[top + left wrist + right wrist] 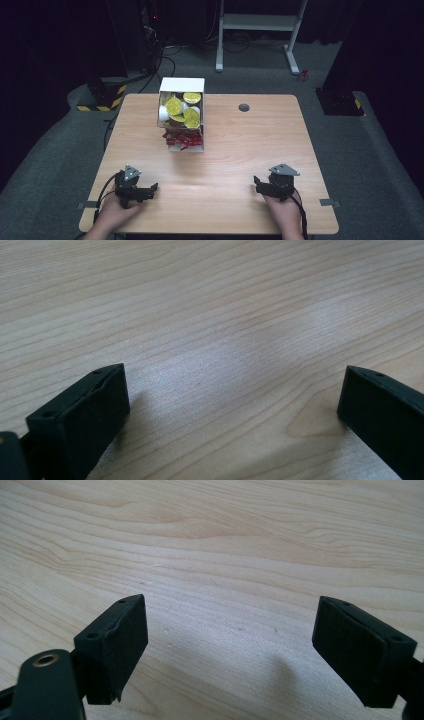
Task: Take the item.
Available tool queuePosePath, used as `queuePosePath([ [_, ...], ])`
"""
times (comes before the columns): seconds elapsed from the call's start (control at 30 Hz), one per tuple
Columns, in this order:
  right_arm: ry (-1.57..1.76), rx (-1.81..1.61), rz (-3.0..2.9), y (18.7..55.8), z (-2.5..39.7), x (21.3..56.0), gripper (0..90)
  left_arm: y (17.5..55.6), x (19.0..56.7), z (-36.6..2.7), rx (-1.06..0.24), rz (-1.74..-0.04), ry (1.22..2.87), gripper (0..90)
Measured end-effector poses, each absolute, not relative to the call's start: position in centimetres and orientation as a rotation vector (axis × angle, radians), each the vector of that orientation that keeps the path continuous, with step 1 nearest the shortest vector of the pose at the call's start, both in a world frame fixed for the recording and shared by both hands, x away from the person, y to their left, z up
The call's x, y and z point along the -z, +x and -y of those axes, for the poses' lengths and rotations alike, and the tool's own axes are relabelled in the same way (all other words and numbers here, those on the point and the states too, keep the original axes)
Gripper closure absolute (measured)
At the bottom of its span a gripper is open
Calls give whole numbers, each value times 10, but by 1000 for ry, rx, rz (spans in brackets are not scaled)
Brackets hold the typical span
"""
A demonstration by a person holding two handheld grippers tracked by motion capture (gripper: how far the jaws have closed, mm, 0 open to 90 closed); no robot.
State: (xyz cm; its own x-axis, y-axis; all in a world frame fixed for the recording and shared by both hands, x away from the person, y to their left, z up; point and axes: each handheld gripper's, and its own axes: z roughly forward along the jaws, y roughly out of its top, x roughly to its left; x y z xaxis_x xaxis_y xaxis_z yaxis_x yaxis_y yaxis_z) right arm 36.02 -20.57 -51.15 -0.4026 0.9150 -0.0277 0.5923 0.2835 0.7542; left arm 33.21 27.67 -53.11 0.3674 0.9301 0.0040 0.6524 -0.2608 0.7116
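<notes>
Start position: left gripper (148, 190) and right gripper (260, 187) rested on tabletop (240, 145), fingers wide apart (nothing held); reach toward far white box (181, 115) judged next.

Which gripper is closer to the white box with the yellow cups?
Left. The left gripper sits below-left of the white box; the right gripper is farther, below-right.

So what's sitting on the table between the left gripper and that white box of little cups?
Nothing: in the high view, only bare wooden table separates the left gripper from the white box. The left gripper view shows bare wood between its open jaws.
</notes>
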Motion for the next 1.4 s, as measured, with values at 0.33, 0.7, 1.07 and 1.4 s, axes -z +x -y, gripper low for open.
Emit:
queuePosePath([
  [0.33, 1314, -968, -2100, 357, 199, 509, 160, 332, 531, -277, -574, -1364, 2008, 5],
  [0.7, 1287, -994, -2139, 355, 189, 509, 194, 332, 531, -277, -574, -1364, 2008, 6],
  [1.07, 1265, -1017, -2137, 353, 178, 508, 191, 332, 531, -277, -574, -1364, 2008, 6],
  [1.4, 1225, -1093, -2175, 352, 159, 498, 226, 332, 531, -277, -574, -1365, 2007, 6],
])
